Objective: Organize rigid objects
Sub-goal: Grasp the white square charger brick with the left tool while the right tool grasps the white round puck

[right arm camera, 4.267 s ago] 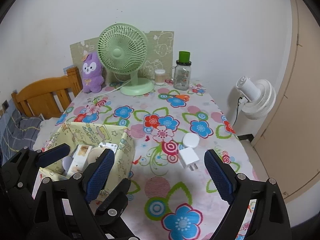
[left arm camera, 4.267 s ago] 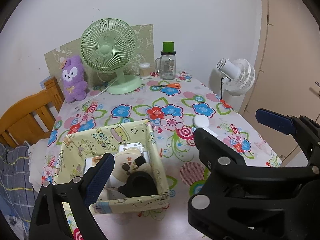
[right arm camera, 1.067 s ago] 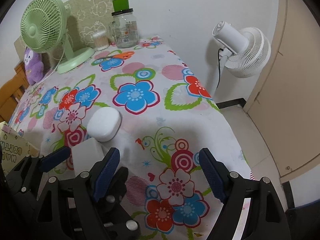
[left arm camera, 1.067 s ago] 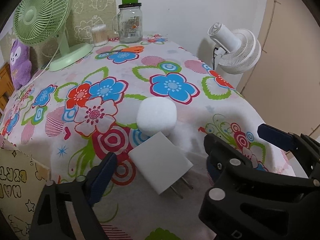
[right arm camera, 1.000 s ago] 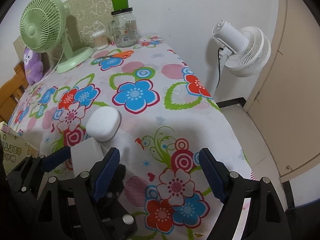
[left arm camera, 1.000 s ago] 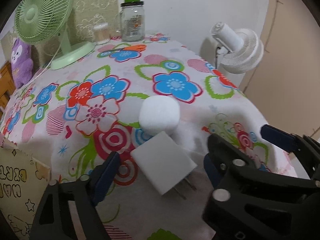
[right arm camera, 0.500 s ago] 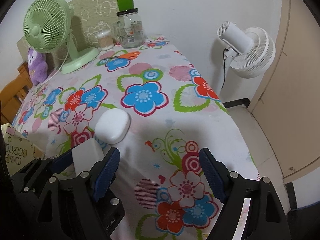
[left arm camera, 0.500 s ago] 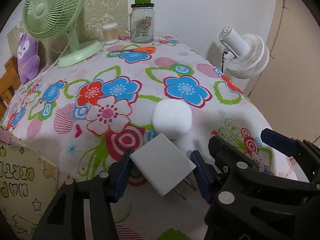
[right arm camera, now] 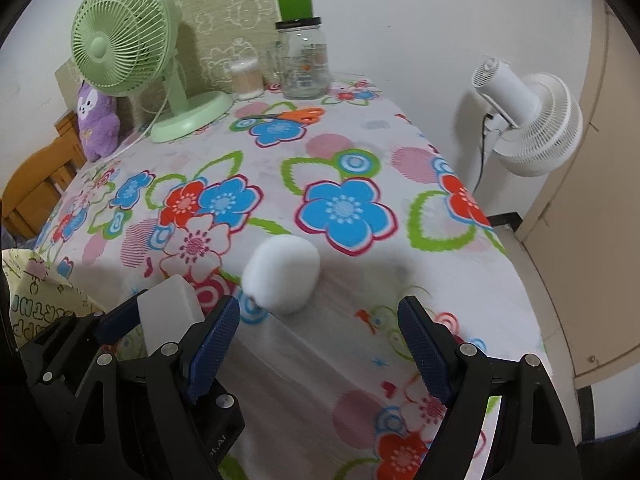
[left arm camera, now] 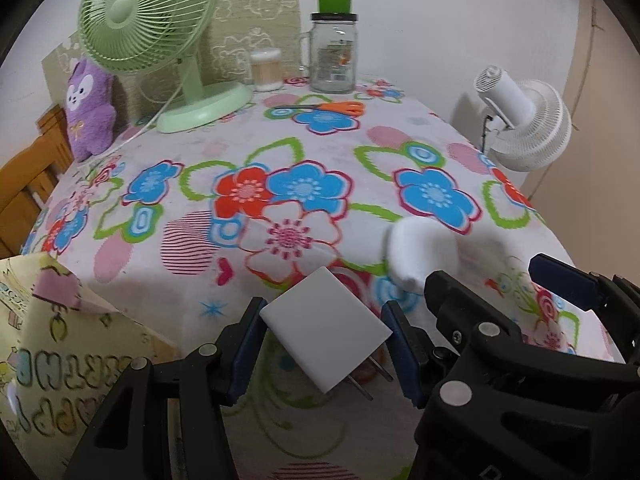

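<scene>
My left gripper (left arm camera: 324, 344) clamps the white plug charger (left arm camera: 325, 334); right gripper (right arm camera: 320, 344) gapes empty, white case (right arm camera: 282, 275) at eleven o'clock.

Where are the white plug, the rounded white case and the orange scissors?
white plug (left arm camera: 326, 322), left wrist view, on its flat top face.
rounded white case (right arm camera: 282, 274), right wrist view, middle of its lid.
orange scissors (left arm camera: 348, 107), left wrist view, on the orange handles.
</scene>
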Demonstrator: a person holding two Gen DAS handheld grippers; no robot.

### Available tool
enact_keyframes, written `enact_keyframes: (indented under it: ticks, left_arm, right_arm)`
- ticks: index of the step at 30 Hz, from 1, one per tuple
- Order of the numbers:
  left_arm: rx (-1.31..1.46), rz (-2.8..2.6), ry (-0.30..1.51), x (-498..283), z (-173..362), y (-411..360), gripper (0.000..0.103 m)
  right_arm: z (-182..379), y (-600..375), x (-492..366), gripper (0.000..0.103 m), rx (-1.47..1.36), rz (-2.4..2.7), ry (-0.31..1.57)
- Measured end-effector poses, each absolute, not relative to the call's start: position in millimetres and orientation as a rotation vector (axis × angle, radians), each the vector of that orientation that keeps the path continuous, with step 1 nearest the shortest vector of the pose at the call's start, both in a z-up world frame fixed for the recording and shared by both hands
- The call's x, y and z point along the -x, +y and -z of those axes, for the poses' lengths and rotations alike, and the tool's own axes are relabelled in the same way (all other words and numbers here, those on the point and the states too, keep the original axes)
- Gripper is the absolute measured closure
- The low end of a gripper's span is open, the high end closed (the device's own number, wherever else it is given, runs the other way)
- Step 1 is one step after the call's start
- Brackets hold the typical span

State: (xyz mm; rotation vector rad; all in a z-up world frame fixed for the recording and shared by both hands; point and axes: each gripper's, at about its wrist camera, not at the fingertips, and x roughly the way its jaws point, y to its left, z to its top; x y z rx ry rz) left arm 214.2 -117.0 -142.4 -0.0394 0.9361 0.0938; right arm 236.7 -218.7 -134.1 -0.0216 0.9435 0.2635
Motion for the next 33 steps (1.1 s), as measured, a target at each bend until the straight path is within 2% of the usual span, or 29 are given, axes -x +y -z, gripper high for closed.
enact_keyframes:
  ticks: [10,13,16,18,19,33]
  left_arm:
    - [0.071,-0.097,0.956,-222.3,146.7,-103.1,0.043]
    - [0.08,-0.094,0.967,-225.1,149.3,-100.9,0.043]
    - [0.076,-0.089,0.965,-225.7,149.7,-101.6,0.043]
    - [0.077,-0.086,0.965,-226.6,150.0,-100.9,0.043]
    - [0.078,-0.085,0.965,-227.0,150.1,-100.4,0.043]
    - [0.074,-0.054,0.951,-214.1,141.6,-106.8,0.043]
  right_arm:
    - [142.4,-197.6,-255.2,0.019,0.048,-0.249,0.966]
    - [146.4,-194.2,-259.9,0.028,0.054,-0.248,0.978]
    - [150.8,-191.0,-263.7,0.033,0.057,-0.25,0.986]
    - [153.1,-189.7,-265.7,0.046,0.046,-0.261,0.993]
    - [154.0,-189.3,-266.7,0.048,0.033,-0.272,0.998]
    - [142.7,-196.8,-250.4,0.049,0.034,-0.234,0.972]
